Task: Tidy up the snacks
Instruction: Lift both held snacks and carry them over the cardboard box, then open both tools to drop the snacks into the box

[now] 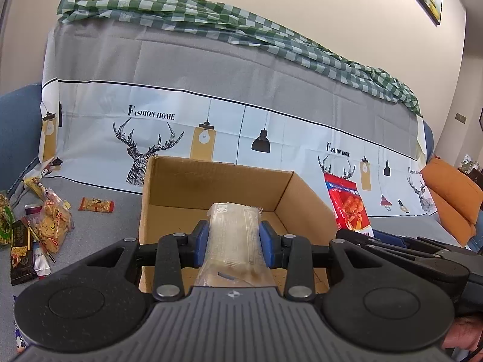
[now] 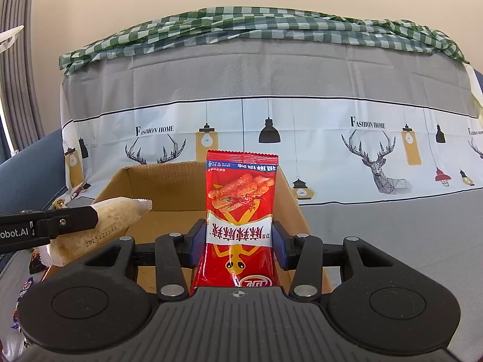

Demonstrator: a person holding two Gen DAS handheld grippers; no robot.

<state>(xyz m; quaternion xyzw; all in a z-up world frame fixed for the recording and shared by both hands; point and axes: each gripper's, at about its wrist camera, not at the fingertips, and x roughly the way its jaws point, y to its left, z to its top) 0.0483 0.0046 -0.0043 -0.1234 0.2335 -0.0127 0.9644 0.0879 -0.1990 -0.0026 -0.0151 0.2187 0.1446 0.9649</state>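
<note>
An open cardboard box (image 1: 169, 193) stands on the grey-covered sofa seat, seen from the other side as the box (image 2: 169, 187) in the right wrist view. My left gripper (image 1: 234, 242) is shut on a clear-wrapped pale snack pack (image 1: 234, 232), held over the box's near edge. That same pack (image 2: 117, 214) shows from the side in the right wrist view, clamped by the left gripper's black fingers (image 2: 75, 217). My right gripper (image 2: 238, 241) is shut on a red snack bag (image 2: 240, 208), upright at the box's near right corner. The red bag (image 1: 350, 205) appears right of the box.
Several loose snack packets (image 1: 51, 223) lie on the seat left of the box, with a small red wrapper (image 1: 96, 205) nearer it. A printed cloth (image 1: 211, 90) covers the sofa back, a green checked cloth (image 1: 211, 18) on top. An orange cushion (image 1: 452, 199) sits far right.
</note>
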